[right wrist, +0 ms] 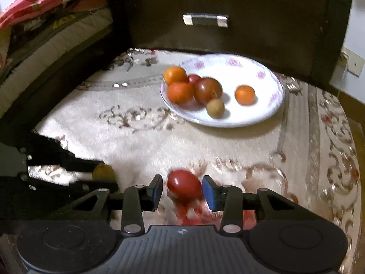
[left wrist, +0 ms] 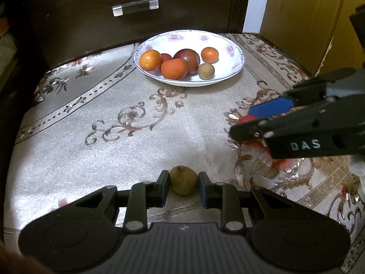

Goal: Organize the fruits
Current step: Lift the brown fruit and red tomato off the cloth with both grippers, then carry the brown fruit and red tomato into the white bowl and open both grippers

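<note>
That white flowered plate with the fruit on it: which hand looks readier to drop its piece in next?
Probably the left. The left gripper has its pads snug against the brownish-green fruit. The right gripper brackets a red fruit, but that view is blurred and its grip looks looser. Both sit similarly far from the plate.

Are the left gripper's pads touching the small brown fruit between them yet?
Cannot tell. In the left wrist view the left gripper brackets the brown fruit, its left pad against the skin, a thin dark line at the right pad; no plain gap.
</note>
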The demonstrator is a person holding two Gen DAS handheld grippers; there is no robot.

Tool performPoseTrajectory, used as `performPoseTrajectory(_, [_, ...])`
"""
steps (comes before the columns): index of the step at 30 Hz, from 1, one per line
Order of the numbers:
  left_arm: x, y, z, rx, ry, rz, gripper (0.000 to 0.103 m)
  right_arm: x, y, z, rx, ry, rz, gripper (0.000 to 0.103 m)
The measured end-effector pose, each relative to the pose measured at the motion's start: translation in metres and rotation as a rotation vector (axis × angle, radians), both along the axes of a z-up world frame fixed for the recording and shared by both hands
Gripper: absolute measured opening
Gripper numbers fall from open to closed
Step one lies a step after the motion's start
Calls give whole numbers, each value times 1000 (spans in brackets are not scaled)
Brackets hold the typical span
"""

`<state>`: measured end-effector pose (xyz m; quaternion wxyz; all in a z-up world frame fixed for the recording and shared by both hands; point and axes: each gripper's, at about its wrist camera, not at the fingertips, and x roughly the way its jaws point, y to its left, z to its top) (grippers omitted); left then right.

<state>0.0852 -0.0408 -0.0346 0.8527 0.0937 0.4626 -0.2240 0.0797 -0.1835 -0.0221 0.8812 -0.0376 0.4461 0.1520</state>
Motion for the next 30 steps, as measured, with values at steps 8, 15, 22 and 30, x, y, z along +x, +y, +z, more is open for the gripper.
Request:
performPoseTrajectory(8, [1, 1, 0, -2, 1, -5, 33, 2, 10, -1, -42, 14, 23, 31])
performPoseTrajectory(15, [0, 0, 0, 1, -4, -6, 33, -8, 3, -5, -51, 39, 29, 33])
performPoseTrajectory(22, [2, -1, 1, -4, -3, -5, 33, -10, 4, -3, -56, 41, 28, 30])
performPoseTrajectory(30, [15, -5, 19, -36, -37, 19, 33, -5, 1, 14, 6, 9, 10, 30])
